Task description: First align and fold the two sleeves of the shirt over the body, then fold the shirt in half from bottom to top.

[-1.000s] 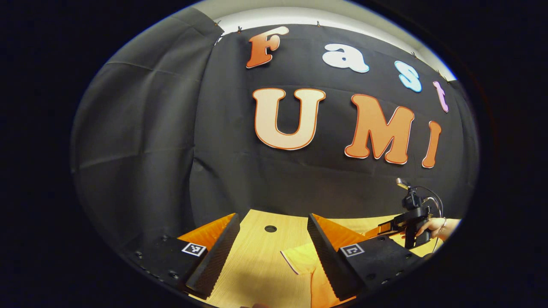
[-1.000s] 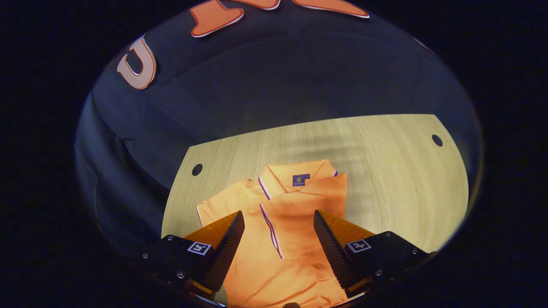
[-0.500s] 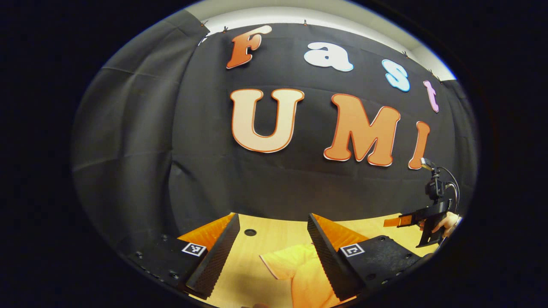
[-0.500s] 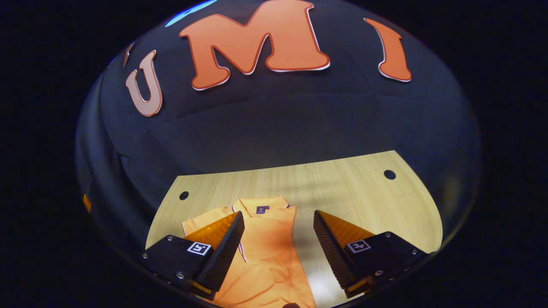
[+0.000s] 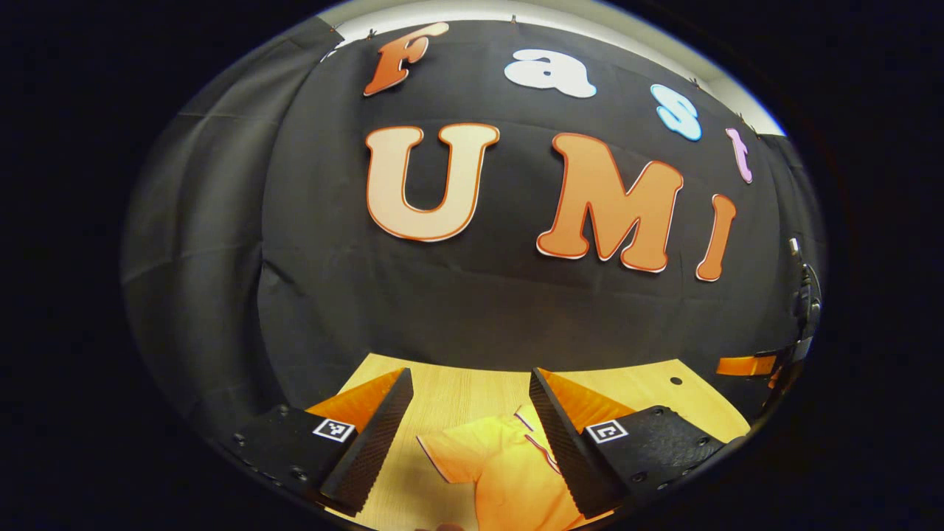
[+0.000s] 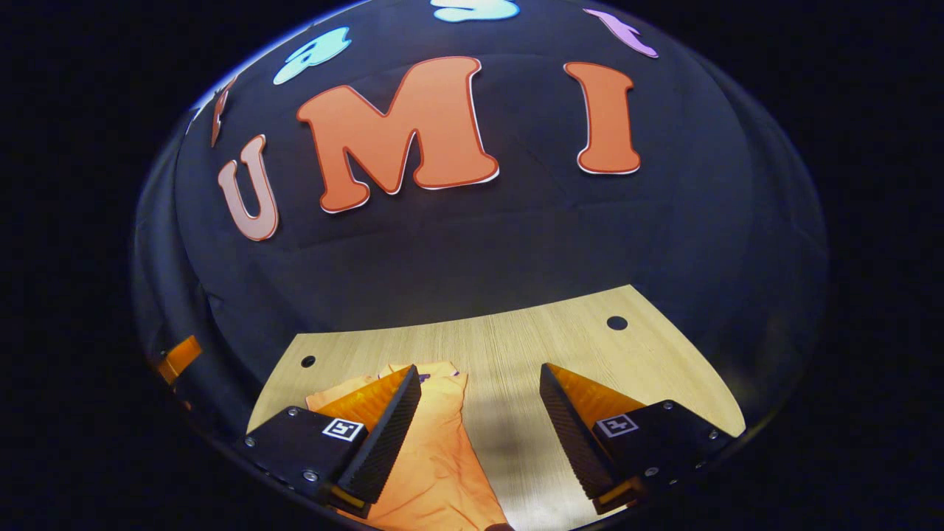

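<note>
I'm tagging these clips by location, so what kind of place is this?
Likely a staged recording booth, not a home: black cloth wall, bare wooden table with drilled holes, one orange shirt on it.

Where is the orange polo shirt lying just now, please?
The orange polo shirt lies on the wooden table, in the right gripper view at lower left beneath that gripper's left finger; in the left gripper view it sits low between the fingers.

Both cams low over table [image 5: 457,391], facing back wall; share shirt [image 6: 435,472].
</note>
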### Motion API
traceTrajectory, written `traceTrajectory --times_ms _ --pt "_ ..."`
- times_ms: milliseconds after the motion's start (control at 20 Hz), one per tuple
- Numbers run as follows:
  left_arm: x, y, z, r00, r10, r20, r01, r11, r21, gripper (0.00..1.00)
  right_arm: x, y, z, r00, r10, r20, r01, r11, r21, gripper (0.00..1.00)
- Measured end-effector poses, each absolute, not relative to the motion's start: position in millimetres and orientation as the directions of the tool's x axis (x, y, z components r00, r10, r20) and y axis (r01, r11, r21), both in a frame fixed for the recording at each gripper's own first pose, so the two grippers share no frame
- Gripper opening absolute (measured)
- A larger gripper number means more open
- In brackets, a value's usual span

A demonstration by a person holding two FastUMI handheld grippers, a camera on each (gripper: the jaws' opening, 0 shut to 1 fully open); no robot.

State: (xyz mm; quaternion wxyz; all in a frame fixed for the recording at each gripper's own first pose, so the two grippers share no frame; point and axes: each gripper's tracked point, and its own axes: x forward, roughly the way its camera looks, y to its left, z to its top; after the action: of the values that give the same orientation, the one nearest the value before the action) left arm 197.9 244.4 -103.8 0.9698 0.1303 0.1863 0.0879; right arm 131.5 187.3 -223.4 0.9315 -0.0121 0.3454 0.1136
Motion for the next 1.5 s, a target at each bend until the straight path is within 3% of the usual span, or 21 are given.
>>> traceTrajectory --times_ms 350,800,1100,1500 --pt "208.8 316.0 -208.2 0.741 0.314 -0.593 -0.206 0.948 0.244 0.98 117.1 147.1 -221.8 0.722 0.195 -0.664 -0.174 0.98 0.098 0.99" --pt "208.1 371.5 -319.5 0.468 0.384 -0.796 -0.283 0.918 0.277 0.98 100.2 125.2 -244.6 0.64 0.182 -0.747 -0.164 0.981 0.099 0.99" --pt "196.5 402.3 -368.0 0.303 0.408 -0.861 -0.389 0.878 0.279 0.97 103.0 114.7 -241.5 0.633 0.191 -0.751 -0.158 0.981 0.116 0.99" --pt "190.6 424.4 -388.9 0.208 0.468 -0.859 -0.419 0.836 0.354 0.98 103.7 97.9 -247.9 0.607 0.184 -0.773 -0.153 0.982 0.113 0.99"
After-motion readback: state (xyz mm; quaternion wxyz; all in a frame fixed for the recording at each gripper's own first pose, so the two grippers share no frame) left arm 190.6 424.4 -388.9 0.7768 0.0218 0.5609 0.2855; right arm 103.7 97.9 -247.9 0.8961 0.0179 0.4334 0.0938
